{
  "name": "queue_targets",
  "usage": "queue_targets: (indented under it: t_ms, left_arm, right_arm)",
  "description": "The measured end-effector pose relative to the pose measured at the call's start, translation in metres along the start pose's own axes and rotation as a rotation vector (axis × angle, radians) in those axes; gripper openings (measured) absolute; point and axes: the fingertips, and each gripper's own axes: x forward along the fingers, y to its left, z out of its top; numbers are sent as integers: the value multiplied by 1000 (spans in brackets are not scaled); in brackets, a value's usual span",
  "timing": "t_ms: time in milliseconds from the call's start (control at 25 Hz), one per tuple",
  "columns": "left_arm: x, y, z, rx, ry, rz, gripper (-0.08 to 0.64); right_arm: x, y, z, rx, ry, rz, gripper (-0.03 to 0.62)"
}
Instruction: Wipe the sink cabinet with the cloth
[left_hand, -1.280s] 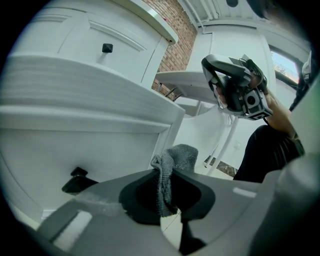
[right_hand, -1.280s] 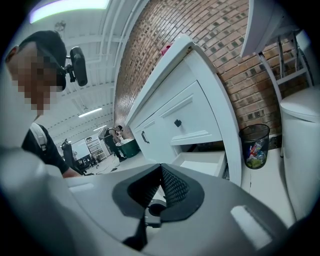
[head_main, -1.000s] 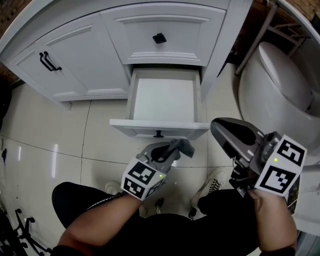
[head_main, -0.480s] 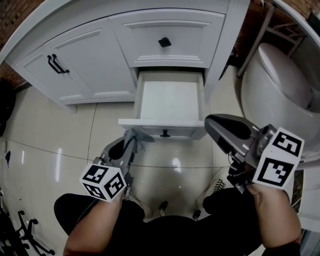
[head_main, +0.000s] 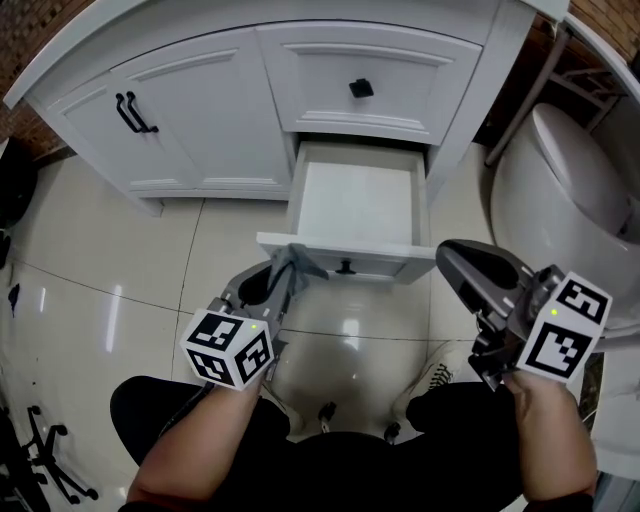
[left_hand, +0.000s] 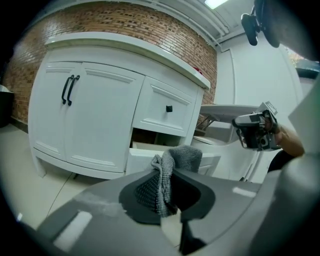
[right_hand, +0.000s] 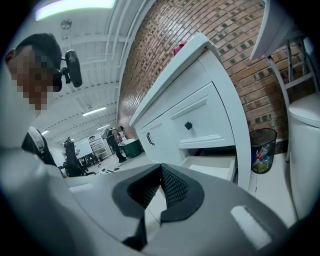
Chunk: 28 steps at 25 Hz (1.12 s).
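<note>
L gripper (left_hand: 169, 190) is clamped on the cloth (left_hand: 180, 157): grey wad pinched between the pads, loose end bunched and sticking out past the tips, fwd and a bit right. R gripper (right_hand: 159, 186): tips pressed together, nothing between them, so idle imo. Key relation: the drawer front (head_main: 385, 265) of the open drawer (head_main: 355, 200) sits straight ahead of the L tips, its left corner being the closest bit. In head view the cloth's free end overlaps that corner's top edge. Touching or just short, can't tell, no view shows the gap. The front's long axis runs crosswise to the L fingers, off to their right. So next move prob = short push fwd to land the cloth, then sweep right along the edge toward the knob (head_main: 346, 267). L is nearer and has the cloth. R tips are beside the front's right end, apart from it, w/ the toilet (head_main: 560, 190) on their far side. Beyond the drawer is the cabinet (head_main: 215, 110) face: doors w/ black handles (head_main: 135, 112) fwd-left of the L tips, top drawer (head_main: 375, 75) directly past the open one. Hard to read: how much cloth is inside the jaws vs hanging out, since the L gripper body covers it from above. Countertop surface is out of frame, and the drawer's underside and outer sides are hidden.
</note>
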Motion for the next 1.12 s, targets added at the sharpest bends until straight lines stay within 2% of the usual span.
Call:
queue_targets:
  t_ms: [760,1120]
  left_arm:
    - [66,-115,-21,143,89,-273,38]
    - [80,-158,-20,167,103,-385,38]
  right_arm:
    - [-28,-31,5,25,-51,-65,3]
    - [-23,-37,10,35,-48,-62,3]
